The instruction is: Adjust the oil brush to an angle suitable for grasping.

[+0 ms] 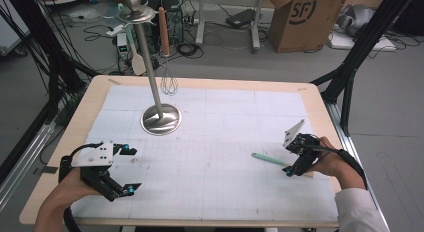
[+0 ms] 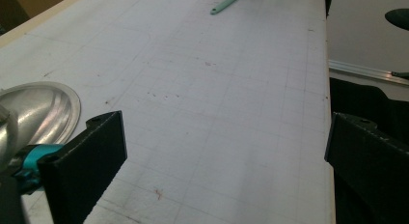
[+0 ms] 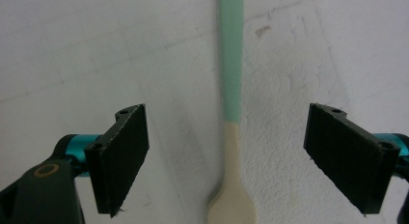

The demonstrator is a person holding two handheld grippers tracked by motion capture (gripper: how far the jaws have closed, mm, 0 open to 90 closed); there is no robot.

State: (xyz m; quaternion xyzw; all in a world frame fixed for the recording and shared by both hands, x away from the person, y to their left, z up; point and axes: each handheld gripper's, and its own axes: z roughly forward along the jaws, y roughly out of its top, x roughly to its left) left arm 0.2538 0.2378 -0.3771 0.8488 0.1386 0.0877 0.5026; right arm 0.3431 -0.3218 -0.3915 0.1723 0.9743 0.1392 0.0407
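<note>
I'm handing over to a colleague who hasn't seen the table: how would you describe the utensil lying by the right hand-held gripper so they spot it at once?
Start at the white gridded mat covering the table, then go to its right side, under the right hand-held gripper. There lies a slim spatula, flat on the mat between the open jaws. Its mint-green handle joined to a cream blade end sets it apart from the utensils hanging on the steel stand at the far left.

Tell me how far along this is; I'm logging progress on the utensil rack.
Looks done: a whisk, a pale spatula and a wooden-handled tool hang on the stand. In hand: the right gripper, open, straddles the green-handled spatula lying on the mat, not yet gripping. Left: closing, lifting and probably hanging it. The left gripper waits open.
</note>
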